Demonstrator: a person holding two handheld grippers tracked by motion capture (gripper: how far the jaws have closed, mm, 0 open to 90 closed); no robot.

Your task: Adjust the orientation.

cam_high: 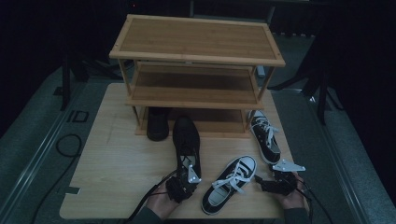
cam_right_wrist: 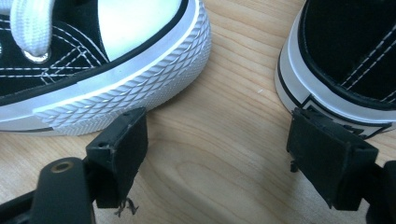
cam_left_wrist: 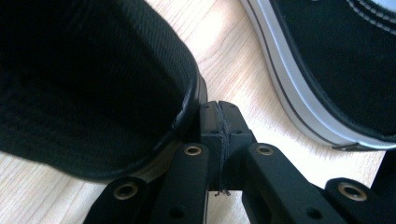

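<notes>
Closest to the high camera, two hands come in over the near edge of the wooden table (cam_high: 116,177), each holding a gripper. On the person's left, the left gripper (cam_high: 189,175) sits at the heel of a black leather shoe (cam_high: 187,140), whose toe points toward the bamboo shoe rack (cam_high: 196,60). From the left gripper view, its jaws are pressed flat together with nothing pinched between them, and they lie just beside the shoe's heel rim (cam_left_wrist: 187,107), touching or nearly so.

On the other side, the right gripper (cam_high: 261,183) rests near the table's right front corner with its jaws spread wide. Its own view shows the pads (cam_right_wrist: 119,149) standing on bare wood, one next to the rubber toe cap of a black-and-white sneaker (cam_right_wrist: 93,60), the other close against a second sneaker (cam_right_wrist: 345,56).

Seen from above, the nearer sneaker (cam_high: 231,182) lies slanted between the two grippers, its heel close to the front edge. Farther back, the other sneaker (cam_high: 265,135) lies by the rack's right leg. A dark boot (cam_high: 158,123) stands partly under the lowest shelf. Bare tabletop spreads wide to the left of the leather shoe.
</notes>
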